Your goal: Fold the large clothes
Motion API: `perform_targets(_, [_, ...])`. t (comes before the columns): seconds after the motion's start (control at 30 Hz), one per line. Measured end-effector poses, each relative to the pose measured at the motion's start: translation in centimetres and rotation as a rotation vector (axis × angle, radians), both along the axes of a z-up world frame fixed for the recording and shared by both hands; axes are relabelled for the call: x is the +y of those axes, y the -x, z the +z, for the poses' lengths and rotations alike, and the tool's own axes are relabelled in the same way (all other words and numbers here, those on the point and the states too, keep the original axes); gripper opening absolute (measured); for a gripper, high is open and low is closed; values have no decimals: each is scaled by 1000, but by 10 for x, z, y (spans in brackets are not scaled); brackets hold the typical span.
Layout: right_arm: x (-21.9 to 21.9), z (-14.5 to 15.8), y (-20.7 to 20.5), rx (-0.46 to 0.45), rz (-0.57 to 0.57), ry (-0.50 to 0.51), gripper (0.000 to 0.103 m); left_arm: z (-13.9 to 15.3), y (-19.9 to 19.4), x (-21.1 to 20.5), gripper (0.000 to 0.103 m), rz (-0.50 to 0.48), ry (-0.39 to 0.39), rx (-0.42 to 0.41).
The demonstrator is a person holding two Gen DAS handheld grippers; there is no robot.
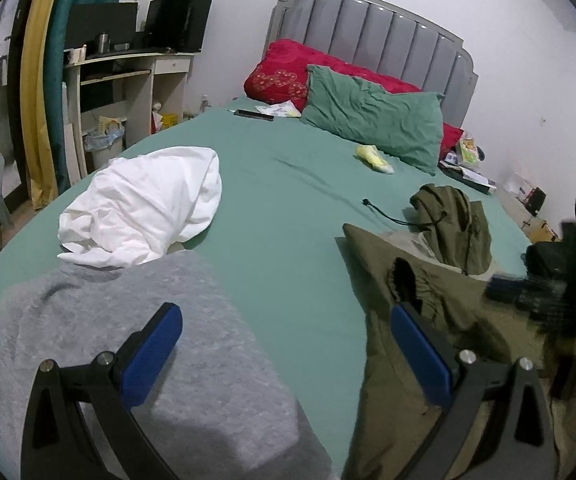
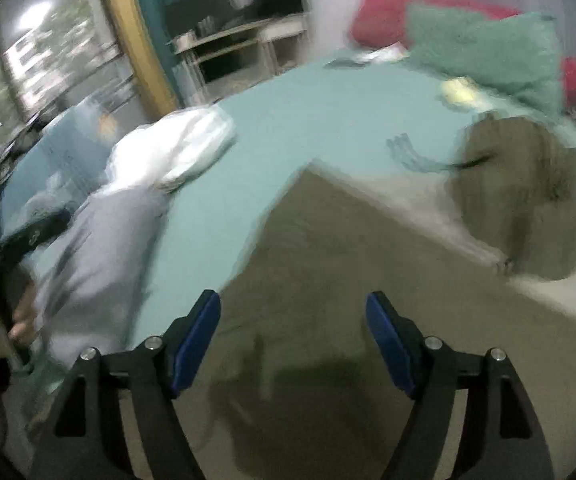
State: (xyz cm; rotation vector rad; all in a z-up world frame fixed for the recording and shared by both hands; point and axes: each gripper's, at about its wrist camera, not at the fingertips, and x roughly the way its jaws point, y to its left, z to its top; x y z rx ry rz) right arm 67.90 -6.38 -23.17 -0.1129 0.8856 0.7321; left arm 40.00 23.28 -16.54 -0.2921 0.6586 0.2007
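Observation:
An olive-green jacket [image 1: 416,320] lies spread on the right of the green bed sheet [image 1: 280,208], its hood [image 1: 454,224] bunched farther up with a black drawstring. My left gripper [image 1: 288,320] is open and empty above the sheet, one finger over a grey garment [image 1: 128,344], the other at the jacket's edge. My right gripper [image 2: 293,308] is open and empty just above the jacket [image 2: 348,264]; that view is motion-blurred. The right gripper also shows in the left wrist view [image 1: 544,280] at the right edge.
A crumpled white garment [image 1: 144,204] lies left of centre beyond the grey one. A green pillow [image 1: 372,116] and red pillow [image 1: 288,68] lie by the grey headboard. A phone [image 1: 254,114], papers and a small yellow item [image 1: 374,158] are on the bed. A desk [image 1: 128,76] stands left.

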Motion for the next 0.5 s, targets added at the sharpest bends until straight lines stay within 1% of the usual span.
perform_targets(0.03, [-16, 1, -12, -13, -60, 4, 74, -2, -1, 0, 103, 8, -10, 6])
perform_targets(0.07, [-34, 1, -33, -24, -145, 13, 74, -5, -3, 2, 103, 19, -18, 16])
perform_targets(0.1, [-48, -1, -49, -33, -204, 20, 76, -7, -4, 4, 103, 27, -19, 22])
perform_targets(0.13, [-67, -3, -71, -48, -292, 23, 79, -9, -7, 7, 103, 35, -19, 30])
perform_targets(0.2, [-95, -7, -105, -66, -400, 10, 82, -15, -13, 13, 103, 60, -15, 51])
perform_targets(0.23, [-102, -10, -118, -77, -438, 6, 85, -18, -15, 17, 103, 66, -2, 59])
perform_targets(0.27, [-108, -13, -131, -90, -467, 3, 87, -21, -17, 20, 103, 68, 13, 67])
perform_targets(0.33, [-115, -25, -157, -113, -492, 13, 97, -26, -21, 25, 103, 67, 41, 82])
perform_targets(0.37, [-103, -30, -169, -109, -490, 17, 97, -29, -22, 26, 103, 68, 41, 86])
perform_targets(0.5, [-88, -61, -214, -75, -474, 65, 98, -37, -26, 23, 103, 59, 13, 106])
